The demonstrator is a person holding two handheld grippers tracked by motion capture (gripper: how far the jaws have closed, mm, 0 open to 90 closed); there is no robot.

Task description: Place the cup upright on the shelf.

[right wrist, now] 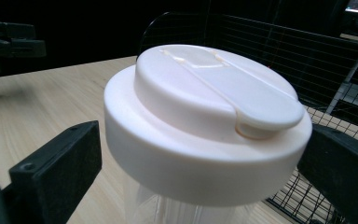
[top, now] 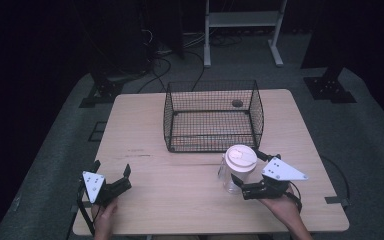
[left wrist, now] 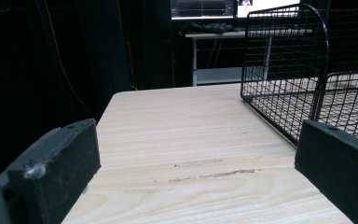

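Observation:
A clear plastic bottle (top: 228,176) with a wide cream lid (top: 241,157) stands upright on the wooden table (top: 180,200), just in front of the basket's right corner. My right gripper (top: 246,167) is open, one jaw on either side of the bottle below the lid (right wrist: 205,107); I see no contact with the clear body. At the front left of the table, my left gripper (top: 112,167) rests open, and between its jaws I see bare wood (left wrist: 198,154). The right gripper view shows it far off at upper left (right wrist: 9,39).
A black wire basket (top: 212,135) sits at the table's back centre, with nothing inside it; its corner is near in the left gripper view (left wrist: 284,60). A dark round hole (top: 237,103) marks the tabletop behind. A white metal frame (top: 242,20) stands on the floor beyond.

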